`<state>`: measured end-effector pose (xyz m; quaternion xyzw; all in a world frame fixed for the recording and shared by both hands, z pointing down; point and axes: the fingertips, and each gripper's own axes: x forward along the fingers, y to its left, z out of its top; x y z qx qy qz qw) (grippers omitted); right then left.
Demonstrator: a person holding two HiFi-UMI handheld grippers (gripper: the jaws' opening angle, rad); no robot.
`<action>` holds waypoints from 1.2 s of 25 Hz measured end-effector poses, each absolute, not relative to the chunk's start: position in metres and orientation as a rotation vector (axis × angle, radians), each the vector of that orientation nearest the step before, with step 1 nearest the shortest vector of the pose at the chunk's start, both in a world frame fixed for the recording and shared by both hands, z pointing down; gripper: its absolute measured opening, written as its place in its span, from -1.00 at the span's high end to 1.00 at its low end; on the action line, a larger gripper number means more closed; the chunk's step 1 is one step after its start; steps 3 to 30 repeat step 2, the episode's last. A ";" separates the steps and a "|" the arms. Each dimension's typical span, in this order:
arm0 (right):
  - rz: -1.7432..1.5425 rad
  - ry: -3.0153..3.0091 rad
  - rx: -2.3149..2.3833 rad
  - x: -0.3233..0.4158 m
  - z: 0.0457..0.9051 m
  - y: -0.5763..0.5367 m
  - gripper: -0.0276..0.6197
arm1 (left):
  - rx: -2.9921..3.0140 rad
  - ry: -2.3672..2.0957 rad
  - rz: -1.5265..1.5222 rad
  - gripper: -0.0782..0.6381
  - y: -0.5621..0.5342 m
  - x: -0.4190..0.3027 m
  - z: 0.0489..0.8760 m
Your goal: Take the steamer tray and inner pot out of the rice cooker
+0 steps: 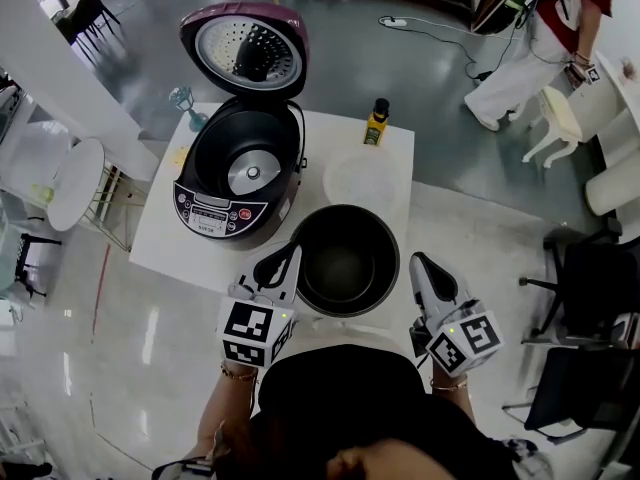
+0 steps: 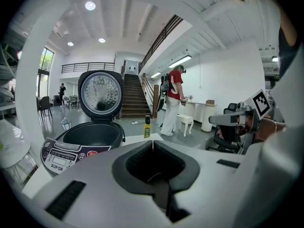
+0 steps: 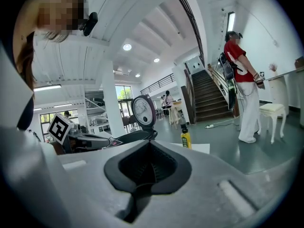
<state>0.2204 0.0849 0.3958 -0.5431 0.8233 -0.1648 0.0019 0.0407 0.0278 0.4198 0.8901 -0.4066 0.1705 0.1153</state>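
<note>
- Head view: left gripper [image 1: 289, 258] and right gripper [image 1: 419, 264] sit side by side over the near edge of the white tabletop [image 1: 165, 233]. Both pairs of jaws are clenched with nothing in them.
- Inner pot [image 1: 345, 260], black, stands upright on the tabletop between the two pairs of jaws. The left jaws are just beside its rim and the right jaws are near its other side. Cannot tell whether either touches it.
- Rice cooker [image 1: 240, 173] stands beyond the left jaws and off to their left. Its lid [image 1: 245, 53] is swung up and back, and the cavity is open with the heating plate showing.
- Steamer tray [image 1: 362, 180], pale and round, lies flat on the tabletop beyond the inner pot, ahead of the gap between the two grippers. It is faint against the white.
- Yellow bottle [image 1: 376, 123] stands upright past the tray, at the far edge.
- Left gripper view: jaws pressed tip to tip, empty. The rice cooker is ahead and left with its lid raised, and the bottle is straight ahead past the tips. The right gripper is off to the right, marker cube uppermost. A person in a red top [image 2: 175, 99] stands well beyond, by a white stool [image 2: 185, 122].
- Right gripper view: jaws closed on each other, empty. The raised lid is just left of the tips, the bottle just right of them, and the left gripper lies out to the left. The person in red is far right.
</note>
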 end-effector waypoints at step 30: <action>-0.520 2.591 -1.704 0.219 0.397 0.085 0.90 | 2.604 -1.195 0.508 0.76 0.027 0.039 0.421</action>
